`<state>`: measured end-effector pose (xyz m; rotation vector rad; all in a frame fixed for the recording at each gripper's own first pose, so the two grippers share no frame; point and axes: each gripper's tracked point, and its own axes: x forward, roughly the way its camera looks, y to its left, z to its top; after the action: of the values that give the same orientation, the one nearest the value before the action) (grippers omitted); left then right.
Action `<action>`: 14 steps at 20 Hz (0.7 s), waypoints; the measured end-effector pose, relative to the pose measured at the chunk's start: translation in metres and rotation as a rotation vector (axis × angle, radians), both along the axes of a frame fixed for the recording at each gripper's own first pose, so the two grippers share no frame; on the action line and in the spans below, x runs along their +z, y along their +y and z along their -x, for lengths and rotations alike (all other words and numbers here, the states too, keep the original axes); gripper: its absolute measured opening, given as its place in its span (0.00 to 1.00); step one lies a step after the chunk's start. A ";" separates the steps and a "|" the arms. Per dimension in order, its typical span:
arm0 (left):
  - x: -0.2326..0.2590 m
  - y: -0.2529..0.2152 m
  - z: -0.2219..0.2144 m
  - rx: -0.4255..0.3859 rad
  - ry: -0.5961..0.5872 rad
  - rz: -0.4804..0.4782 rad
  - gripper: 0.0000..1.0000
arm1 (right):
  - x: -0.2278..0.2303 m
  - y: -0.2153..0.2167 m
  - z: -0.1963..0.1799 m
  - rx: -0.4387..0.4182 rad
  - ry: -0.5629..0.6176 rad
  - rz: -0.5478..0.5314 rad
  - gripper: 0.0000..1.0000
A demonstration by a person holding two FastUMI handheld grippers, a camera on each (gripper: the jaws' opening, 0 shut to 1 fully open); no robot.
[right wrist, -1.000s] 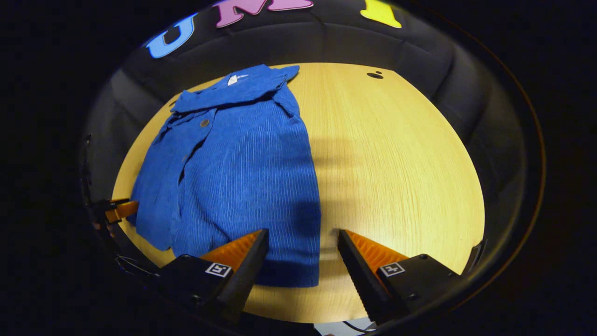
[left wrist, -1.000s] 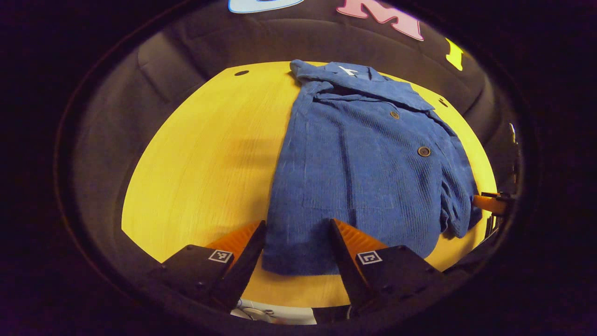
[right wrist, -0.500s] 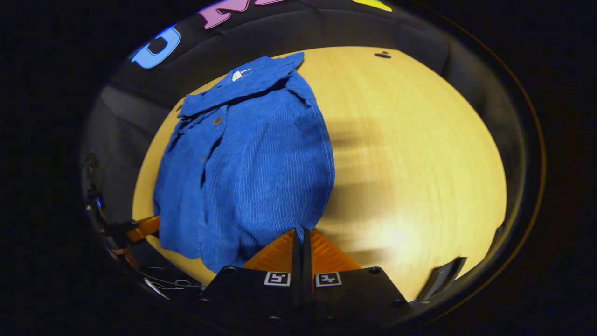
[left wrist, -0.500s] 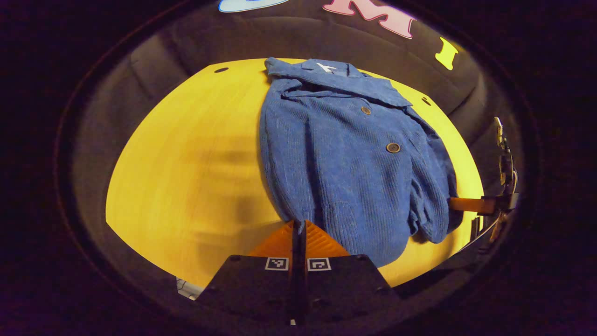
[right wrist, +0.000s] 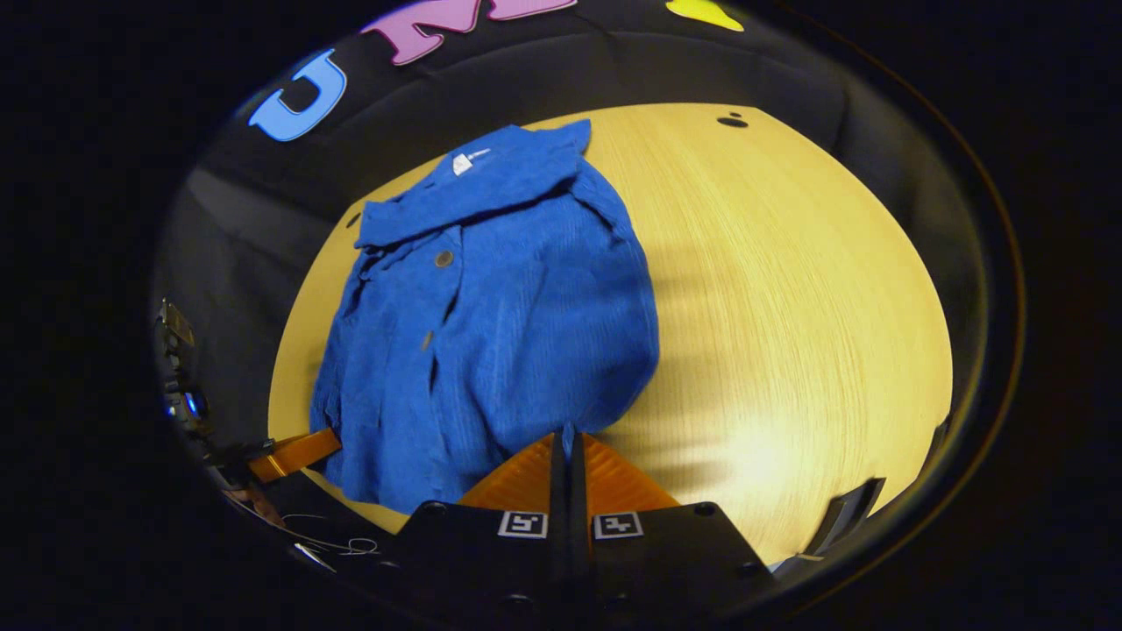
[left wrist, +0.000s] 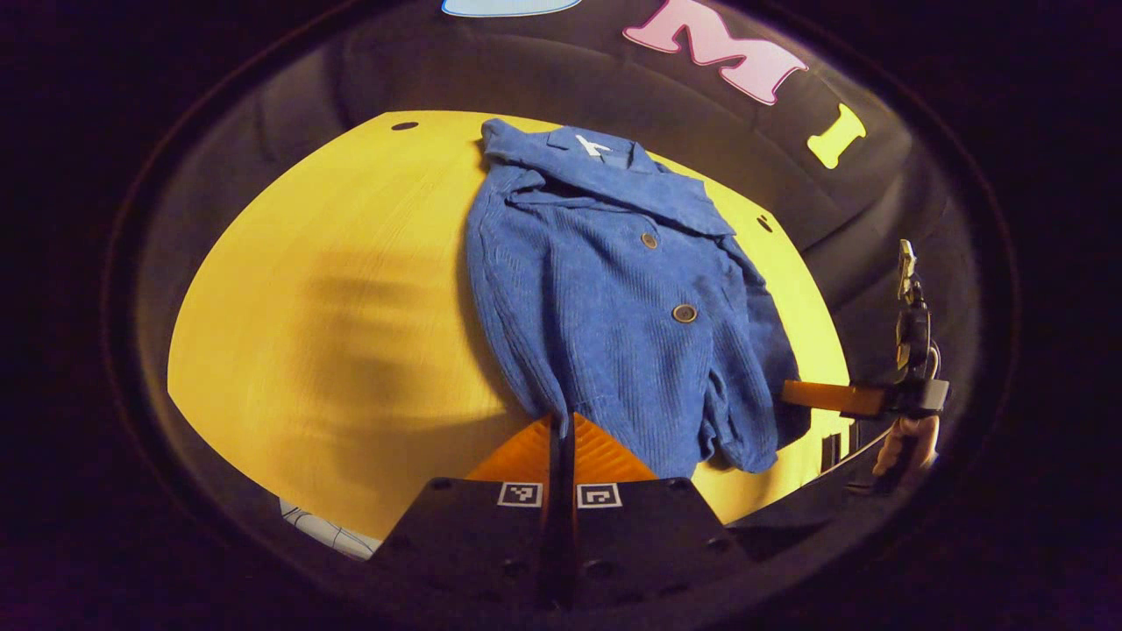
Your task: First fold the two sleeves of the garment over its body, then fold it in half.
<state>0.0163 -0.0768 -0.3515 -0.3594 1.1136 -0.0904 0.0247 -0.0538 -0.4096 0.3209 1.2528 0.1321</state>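
On the yellow wooden table (left wrist: pixel 333 289) a blue corduroy jacket (left wrist: pixel 605 298) is lying with its collar (left wrist: pixel 605 171) toward the booth's black cloth wall and its hem toward the grippers. Both sleeves are already lying folded in over the body, and two brown buttons (left wrist: pixel 684 313) are showing on the front.

At the bottom of the left gripper view, the left gripper (left wrist: pixel 561 429) is pinching the near hem corner of the jacket — its two fingers are pressed together with a small tuft of blue cloth sticking up between them. The fabric is pulling up from the table toward the tips there.

In the right gripper view the right gripper (right wrist: pixel 567 447) is doing the same at the other hem corner — fingers closed tight, a sliver of blue cloth caught between them — while the jacket (right wrist: pixel 491 307) is spreading away from it toward the wall.

Each view is also catching the other gripper farther off at the jacket's far hem corner: the right gripper (left wrist: pixel 833 397) at the right edge of the left gripper view, with a hand (left wrist: pixel 903 438) holding it, and the left gripper (right wrist: pixel 294 454) at the lower left of the right gripper view.
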 end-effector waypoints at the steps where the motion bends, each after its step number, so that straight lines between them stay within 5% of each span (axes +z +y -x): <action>1: 0.010 -0.001 -0.006 0.005 -0.020 0.011 0.00 | 0.010 0.003 -0.014 -0.006 -0.026 -0.011 0.05; 14: 0.131 0.023 -0.182 0.062 -0.310 0.045 0.00 | 0.098 0.007 -0.208 0.023 -0.307 -0.086 0.05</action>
<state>0.1978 -0.0539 -0.2209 -0.4049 0.7940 -0.1126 0.2327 -0.0465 -0.3114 0.3460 0.9482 0.2464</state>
